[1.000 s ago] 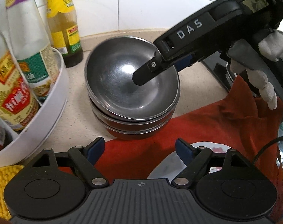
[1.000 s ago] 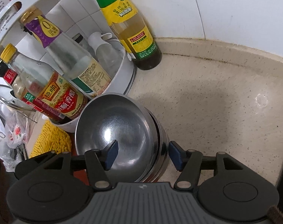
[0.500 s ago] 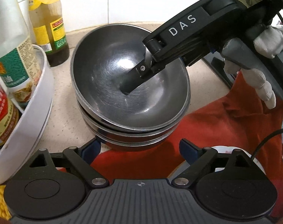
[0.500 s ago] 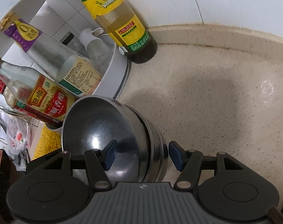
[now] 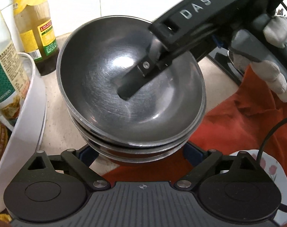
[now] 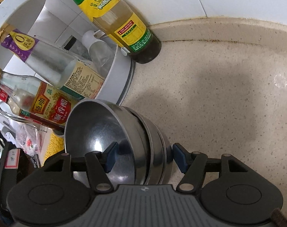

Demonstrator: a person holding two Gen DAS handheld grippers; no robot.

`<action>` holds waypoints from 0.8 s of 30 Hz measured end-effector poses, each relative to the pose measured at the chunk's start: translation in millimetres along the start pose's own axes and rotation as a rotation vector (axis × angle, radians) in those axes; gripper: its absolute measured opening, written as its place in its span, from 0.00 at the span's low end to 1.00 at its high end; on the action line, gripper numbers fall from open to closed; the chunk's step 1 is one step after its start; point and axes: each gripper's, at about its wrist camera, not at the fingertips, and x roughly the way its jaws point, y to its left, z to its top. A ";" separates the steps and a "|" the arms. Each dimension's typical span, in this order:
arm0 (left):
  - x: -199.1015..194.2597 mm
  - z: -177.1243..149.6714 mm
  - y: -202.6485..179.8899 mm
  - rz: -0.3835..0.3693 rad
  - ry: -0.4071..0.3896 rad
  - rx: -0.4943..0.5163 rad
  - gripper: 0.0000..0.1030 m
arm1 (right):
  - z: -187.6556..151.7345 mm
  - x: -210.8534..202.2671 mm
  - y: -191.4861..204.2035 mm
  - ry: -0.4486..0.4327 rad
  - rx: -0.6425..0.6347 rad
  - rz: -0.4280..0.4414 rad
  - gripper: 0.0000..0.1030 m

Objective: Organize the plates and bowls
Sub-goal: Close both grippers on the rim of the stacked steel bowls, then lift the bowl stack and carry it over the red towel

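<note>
Left claw (image 5: 141, 149) spreading wider, blue pads flanking the base of the bowl stack (image 5: 132, 98), not pressing. Right claw (image 6: 143, 157) opening too: one finger (image 6: 111, 157) inside the top bowl, the other outside the stack wall, no clear pinch. Left to right: round white rack (image 5: 27, 117) crowded with glass sauce bottles, dark-based oil bottle (image 5: 39, 36) against the tiles, brushed-steel bowls on speckled counter (image 6: 228, 104), crumpled red cloth (image 5: 247, 124), flowered plate (image 5: 270, 166).
</note>
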 end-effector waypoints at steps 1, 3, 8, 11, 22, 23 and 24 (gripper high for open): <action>0.5 0.4 1.1 0.000 -0.004 -0.002 0.94 | 0.0 0.2 -0.3 0.003 -0.001 0.002 0.57; 2.6 2.2 3.3 0.003 -0.011 -0.006 0.95 | 0.4 1.4 -0.8 0.010 0.002 0.004 0.57; 9.4 12.2 7.7 0.013 -0.021 -0.020 0.96 | 2.0 1.9 -1.6 0.013 -0.004 0.004 0.57; 14.4 17.7 8.0 0.020 -0.024 -0.019 0.96 | 2.7 1.8 0.2 0.001 -0.023 -0.013 0.57; 29.9 35.8 1.8 0.023 -0.030 0.011 0.97 | 7.6 -5.7 -11.0 -0.024 0.005 -0.039 0.57; 31.5 34.8 2.1 0.023 -0.031 0.014 0.97 | 7.6 -6.8 -11.9 -0.026 0.008 -0.039 0.57; 31.9 35.3 1.7 0.022 -0.032 0.017 0.97 | 7.9 -7.6 -13.0 -0.027 0.011 -0.041 0.57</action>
